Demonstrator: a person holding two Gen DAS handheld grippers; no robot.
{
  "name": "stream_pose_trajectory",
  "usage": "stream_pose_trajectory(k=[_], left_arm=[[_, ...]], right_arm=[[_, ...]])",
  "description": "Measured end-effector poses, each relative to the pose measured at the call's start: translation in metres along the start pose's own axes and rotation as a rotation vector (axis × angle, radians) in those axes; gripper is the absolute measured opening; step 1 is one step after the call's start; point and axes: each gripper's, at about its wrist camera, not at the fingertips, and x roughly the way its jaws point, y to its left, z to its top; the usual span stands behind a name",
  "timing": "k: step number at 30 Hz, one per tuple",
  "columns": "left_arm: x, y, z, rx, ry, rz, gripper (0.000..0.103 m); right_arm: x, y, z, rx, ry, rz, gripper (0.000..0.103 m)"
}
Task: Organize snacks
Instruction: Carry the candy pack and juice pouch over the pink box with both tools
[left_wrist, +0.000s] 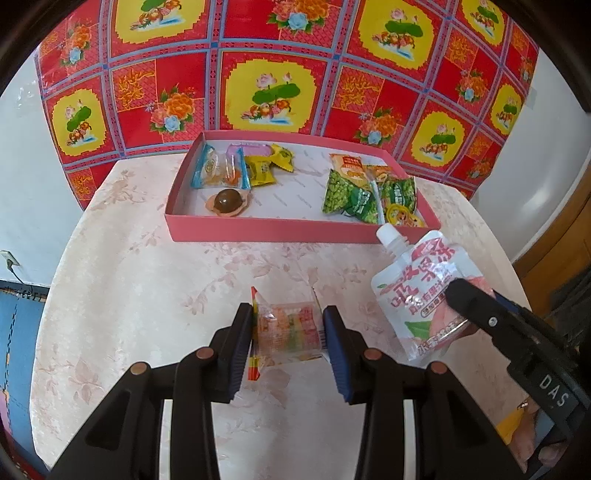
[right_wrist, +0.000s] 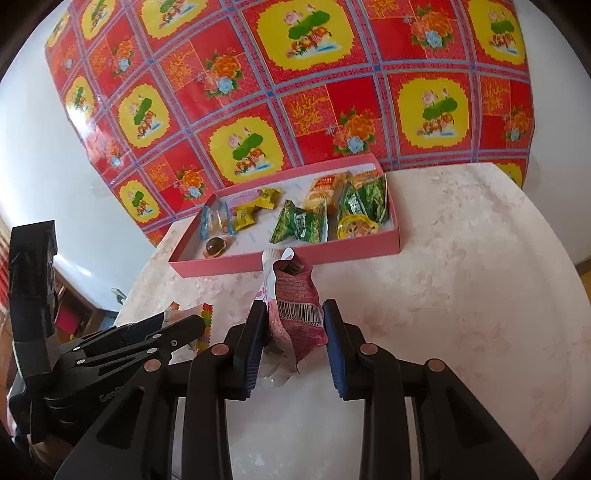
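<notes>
Both grippers busy — left gripper jaws clamp a clear candy packet, right gripper jaws pinch a pink drink pouch, pink tray at 12 o'clock.

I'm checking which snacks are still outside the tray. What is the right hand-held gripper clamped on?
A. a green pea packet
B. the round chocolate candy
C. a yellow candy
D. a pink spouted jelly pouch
D: the right hand-held gripper pinches the pink pouch, its white spout toward the tray.
</notes>
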Motion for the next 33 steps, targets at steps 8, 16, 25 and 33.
stream_pose_trajectory(k=[8, 16, 25, 33], left_arm=[[-0.004, 0.001, 0.005, -0.001, -0.016, 0.0, 0.041], [-0.007, 0.001, 0.013, -0.002, -0.031, 0.002, 0.041], [-0.006, 0.001, 0.025, -0.002, -0.04, 0.003, 0.041], [-0.006, 0.003, 0.045, -0.003, -0.064, 0.008, 0.041]], right_arm=[[-0.002, 0.001, 0.008, -0.018, -0.028, -0.017, 0.032], [-0.001, 0.001, 0.011, -0.036, -0.031, -0.031, 0.032], [-0.001, 0.005, 0.023, -0.059, -0.054, -0.029, 0.032], [0.006, 0.009, 0.039, -0.064, -0.067, -0.016, 0.032]])
